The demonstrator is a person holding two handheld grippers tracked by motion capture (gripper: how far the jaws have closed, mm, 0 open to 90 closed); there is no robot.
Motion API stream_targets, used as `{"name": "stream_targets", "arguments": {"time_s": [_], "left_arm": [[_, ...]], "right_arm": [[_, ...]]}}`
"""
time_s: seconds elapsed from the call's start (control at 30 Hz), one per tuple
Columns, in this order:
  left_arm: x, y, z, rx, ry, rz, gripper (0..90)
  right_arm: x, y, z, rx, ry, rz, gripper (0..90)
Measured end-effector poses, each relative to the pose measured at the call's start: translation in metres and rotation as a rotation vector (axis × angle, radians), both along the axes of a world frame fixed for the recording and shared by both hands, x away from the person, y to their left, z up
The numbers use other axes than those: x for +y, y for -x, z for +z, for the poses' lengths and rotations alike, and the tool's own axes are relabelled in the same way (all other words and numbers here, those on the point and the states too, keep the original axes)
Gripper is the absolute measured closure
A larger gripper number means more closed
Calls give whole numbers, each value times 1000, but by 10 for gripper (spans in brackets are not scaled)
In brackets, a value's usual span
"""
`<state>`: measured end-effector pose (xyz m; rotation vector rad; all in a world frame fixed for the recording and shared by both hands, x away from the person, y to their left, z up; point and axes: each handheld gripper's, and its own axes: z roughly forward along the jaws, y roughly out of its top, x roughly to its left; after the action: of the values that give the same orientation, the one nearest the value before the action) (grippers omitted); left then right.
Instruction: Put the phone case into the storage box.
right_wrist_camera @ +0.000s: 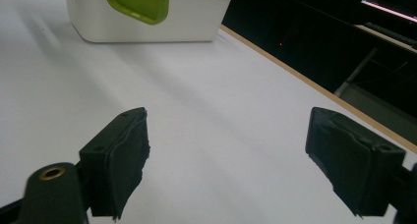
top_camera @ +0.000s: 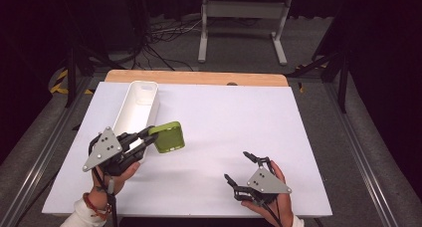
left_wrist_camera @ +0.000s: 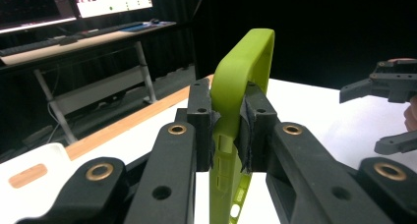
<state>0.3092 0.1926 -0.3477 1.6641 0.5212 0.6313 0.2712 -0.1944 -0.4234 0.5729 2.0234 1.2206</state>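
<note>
The left gripper [top_camera: 149, 134] pinches the green phone case [top_camera: 168, 136] (lifted, beside the white bin [top_camera: 142, 98] near the table's left edge); binning remains. Right gripper [top_camera: 242, 167] spread, empty.

You've got a lime-green phone case [top_camera: 167, 136], soft-looking, with rounded corners and a raised rim. It's lifted off the table [top_camera: 239, 132], clamped by one edge, over the left half and nearer the front edge than the back. Its open side faces up and slightly right; small slots show along its side.
</note>
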Motion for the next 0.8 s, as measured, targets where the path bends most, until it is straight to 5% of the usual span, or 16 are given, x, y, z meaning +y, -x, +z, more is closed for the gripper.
{"name": "stream_targets", "arguments": {"time_s": [0.8], "left_arm": [[45,-5,12,-31,30,89,784]], "right_arm": [[2,-2,-2,3,7,-4,159]]}}
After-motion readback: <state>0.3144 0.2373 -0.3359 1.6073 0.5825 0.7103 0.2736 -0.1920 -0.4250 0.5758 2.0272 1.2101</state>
